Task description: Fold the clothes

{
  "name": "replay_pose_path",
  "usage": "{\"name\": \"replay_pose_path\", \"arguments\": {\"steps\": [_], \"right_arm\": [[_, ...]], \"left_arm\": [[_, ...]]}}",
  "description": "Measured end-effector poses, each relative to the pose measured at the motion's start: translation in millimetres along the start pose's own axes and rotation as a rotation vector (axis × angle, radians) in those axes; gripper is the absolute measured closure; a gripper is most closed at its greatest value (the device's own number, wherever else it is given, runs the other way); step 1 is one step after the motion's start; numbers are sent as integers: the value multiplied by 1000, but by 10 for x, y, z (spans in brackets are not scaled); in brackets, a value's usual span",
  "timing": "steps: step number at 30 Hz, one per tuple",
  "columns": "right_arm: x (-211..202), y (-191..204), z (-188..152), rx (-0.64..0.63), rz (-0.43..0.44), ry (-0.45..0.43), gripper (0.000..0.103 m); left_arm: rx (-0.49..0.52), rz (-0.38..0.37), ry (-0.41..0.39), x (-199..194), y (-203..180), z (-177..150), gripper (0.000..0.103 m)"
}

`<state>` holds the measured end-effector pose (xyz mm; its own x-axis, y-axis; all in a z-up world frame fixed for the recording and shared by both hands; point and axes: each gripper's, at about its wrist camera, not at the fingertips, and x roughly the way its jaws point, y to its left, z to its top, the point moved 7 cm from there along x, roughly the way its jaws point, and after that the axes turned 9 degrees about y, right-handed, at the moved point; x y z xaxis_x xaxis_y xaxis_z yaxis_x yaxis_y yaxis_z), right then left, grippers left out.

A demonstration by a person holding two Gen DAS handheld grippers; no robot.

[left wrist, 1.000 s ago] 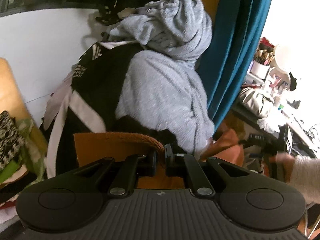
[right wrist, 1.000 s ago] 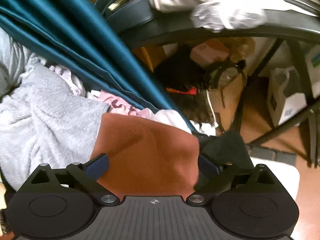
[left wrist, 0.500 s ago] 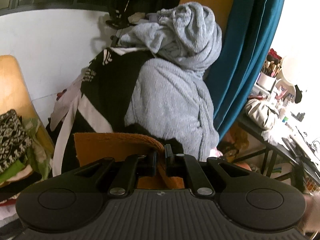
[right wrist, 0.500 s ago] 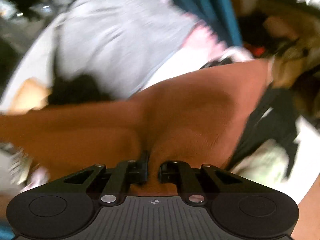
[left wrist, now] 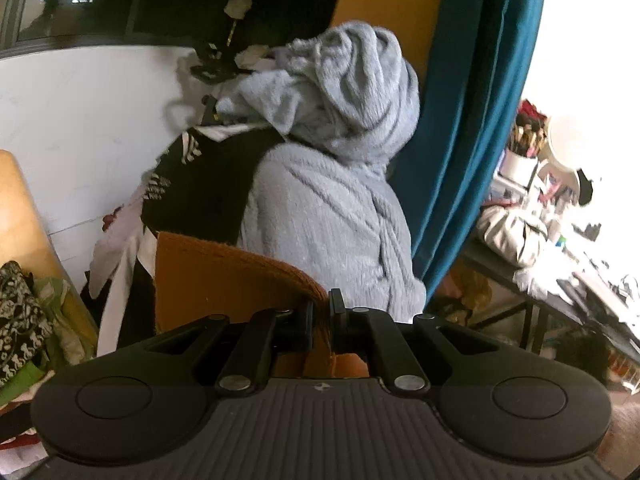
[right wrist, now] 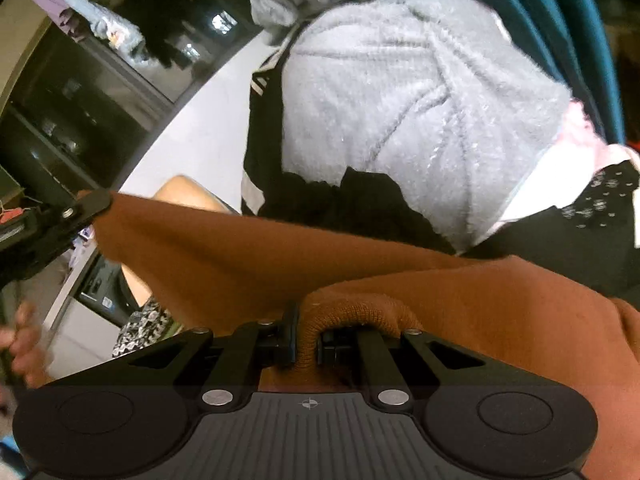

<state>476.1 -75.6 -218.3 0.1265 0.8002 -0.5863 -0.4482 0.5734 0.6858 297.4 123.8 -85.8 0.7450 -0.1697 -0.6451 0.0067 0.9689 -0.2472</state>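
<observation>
Left wrist view has the left gripper [left wrist: 321,312] clamped on the ribbed edge of a rust-orange knitted garment [left wrist: 216,276], which hangs in front of a big pile of clothes topped by a fluffy grey fleece robe [left wrist: 332,200]; that pile serves as the landmark for everything else. The orange knit stands just in front of the pile's lower part, with the robe rising behind and above it. In the right wrist view the right gripper [right wrist: 307,344] has its jaws pressed together on a rolled, ribbed hem of the same garment [right wrist: 360,264], and the cloth stretches from there across the front of the pile to the other gripper [right wrist: 80,208] at the far left, so the piece is held up between the two grips, clear of the pile.

The knit looks soft, light and limp: it sags between the holds and bunches at the pinched hem. It should drape rather than keep a shape, and the ribbing seems grippy, so slipping is unlikely, though a loose knit may stretch if pulled hard. The thick ribbed edges and corners seem the best places to hold, being doubled and firm.

Its colour is an even rust-orange with fine ribbing along the edge and no visible pattern.
</observation>
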Motion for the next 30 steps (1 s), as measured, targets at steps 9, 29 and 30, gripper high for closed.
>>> {"name": "replay_pose_path", "arguments": {"steps": [9, 29, 30], "right_arm": [[805, -182, -502, -135, -171, 193, 96], [-884, -1257, -645, 202, -443, -31, 29], [-923, -1386, -674, 228, -470, -38, 25]], "left_arm": [[-23, -2, 112, 276, 67, -418, 95], [-7, -261, 398, 1163, -582, -1269, 95], [10, -270, 411, 1260, -646, -1335, 95]]}}
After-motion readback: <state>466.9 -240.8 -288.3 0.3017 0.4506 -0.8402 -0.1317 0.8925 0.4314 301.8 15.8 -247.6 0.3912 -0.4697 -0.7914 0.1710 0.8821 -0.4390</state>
